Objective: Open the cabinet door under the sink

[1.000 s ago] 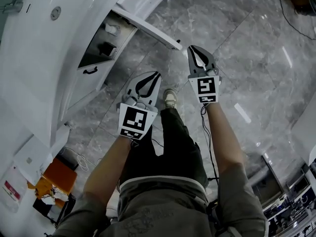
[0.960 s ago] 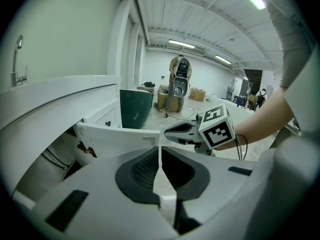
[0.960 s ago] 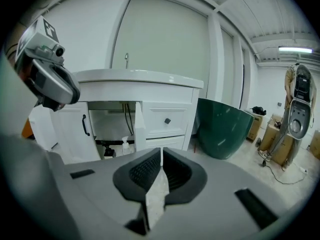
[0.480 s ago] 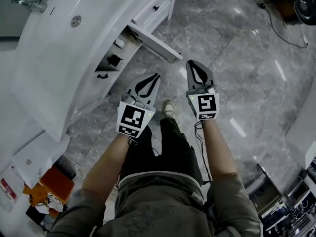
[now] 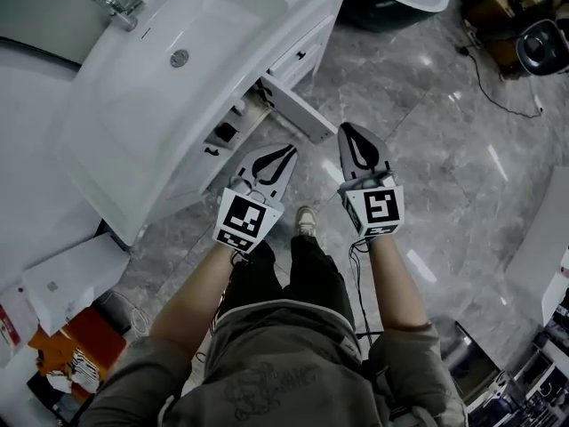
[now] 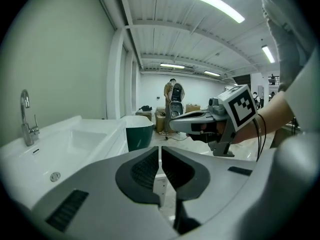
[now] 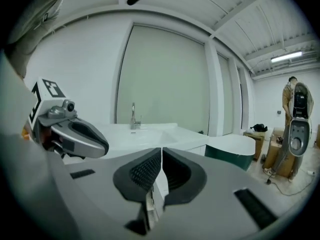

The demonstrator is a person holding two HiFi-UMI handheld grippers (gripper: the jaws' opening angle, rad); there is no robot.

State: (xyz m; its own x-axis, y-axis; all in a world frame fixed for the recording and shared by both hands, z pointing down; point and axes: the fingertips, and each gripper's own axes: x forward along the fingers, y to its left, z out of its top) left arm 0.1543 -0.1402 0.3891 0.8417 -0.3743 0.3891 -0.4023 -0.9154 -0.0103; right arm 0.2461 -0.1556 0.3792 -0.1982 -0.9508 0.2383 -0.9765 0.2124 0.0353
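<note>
Both sets of fingers are closed, empty; your left gripper (image 5: 286, 151) and right gripper (image 5: 350, 132) hover near the open door (image 5: 298, 109).

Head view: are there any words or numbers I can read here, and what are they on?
No text here can be read.
Left marker cube and right marker cube: black-and-white square patterns, not letters.
Red label, bottom left: too small to read.
Shirt print: too faint to read.
</note>
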